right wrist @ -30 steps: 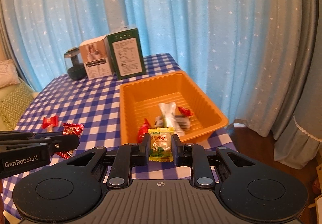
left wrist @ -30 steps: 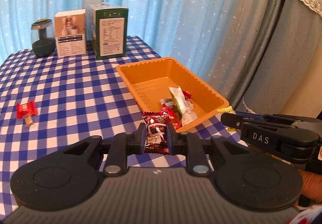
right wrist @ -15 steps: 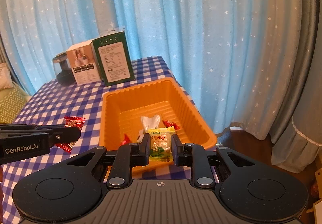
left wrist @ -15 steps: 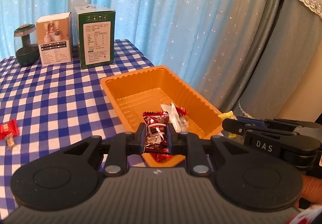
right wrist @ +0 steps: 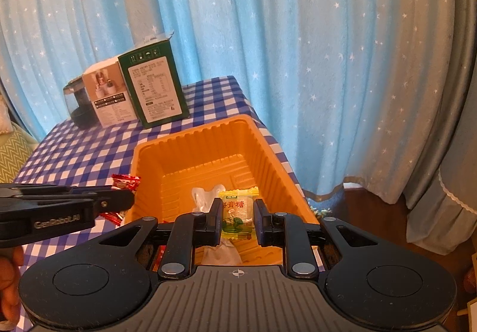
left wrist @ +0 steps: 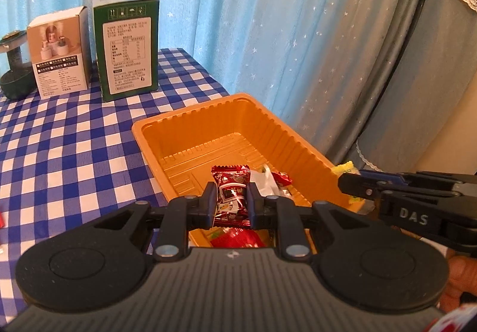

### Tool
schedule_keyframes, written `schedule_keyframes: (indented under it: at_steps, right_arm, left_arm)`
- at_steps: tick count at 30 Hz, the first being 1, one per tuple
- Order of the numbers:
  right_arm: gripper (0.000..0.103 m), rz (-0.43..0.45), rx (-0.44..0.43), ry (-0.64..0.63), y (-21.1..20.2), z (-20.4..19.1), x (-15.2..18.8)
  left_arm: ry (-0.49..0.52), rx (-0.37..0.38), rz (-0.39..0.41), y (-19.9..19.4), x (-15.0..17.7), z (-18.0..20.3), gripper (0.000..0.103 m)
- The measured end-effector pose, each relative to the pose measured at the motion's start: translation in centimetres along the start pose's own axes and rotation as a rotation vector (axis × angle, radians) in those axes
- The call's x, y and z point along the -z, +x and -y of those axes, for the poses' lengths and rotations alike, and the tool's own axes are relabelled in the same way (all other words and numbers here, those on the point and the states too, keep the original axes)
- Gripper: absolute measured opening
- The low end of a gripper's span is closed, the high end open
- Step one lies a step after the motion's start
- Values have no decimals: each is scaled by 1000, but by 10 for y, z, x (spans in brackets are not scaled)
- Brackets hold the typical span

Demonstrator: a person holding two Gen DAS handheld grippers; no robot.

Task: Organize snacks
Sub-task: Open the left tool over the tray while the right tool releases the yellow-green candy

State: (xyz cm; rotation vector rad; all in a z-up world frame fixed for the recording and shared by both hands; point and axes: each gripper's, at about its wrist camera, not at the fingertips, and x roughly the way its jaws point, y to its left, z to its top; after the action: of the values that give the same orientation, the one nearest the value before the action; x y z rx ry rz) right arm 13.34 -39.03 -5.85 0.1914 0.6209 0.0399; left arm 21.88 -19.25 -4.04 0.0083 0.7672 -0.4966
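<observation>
You're at the drop step: left tongs (left wrist: 230,203) clamped on one red candy (left wrist: 231,194), right tongs (right wrist: 237,218) clamped on one yellow candy (right wrist: 237,212), both over the orange tray (right wrist: 268,153) at lower centre; next, part each; two boxes upper left.

The bench (left wrist: 68,135) wears a blue-and-white checked cloth and fills the left half of the left wrist frame. At the upper left stand a dark round jar (left wrist: 13,69), a white box (left wrist: 58,53) and a green box (left wrist: 126,47), side by side in a row. Right of centre an orange tray (left wrist: 190,123) sits on the cloth near the bench's right edge, with wrapped sweets (left wrist: 275,183) inside.
</observation>
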Motion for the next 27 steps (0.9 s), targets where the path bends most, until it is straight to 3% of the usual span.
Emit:
schedule_keyframes:
  at_steps: [7, 10, 27]
  right_arm:
    - [22, -12, 0, 2, 12, -2, -3]
    - [22, -18, -3, 4, 16, -4, -2]
    - [22, -16, -39, 44, 20, -8, -8]
  left_arm:
    - [-7, 11, -14, 25, -7, -5, 19]
    - [-36, 20, -28, 31, -8, -10, 35]
    - [-83, -41, 3, -5, 10, -34, 36]
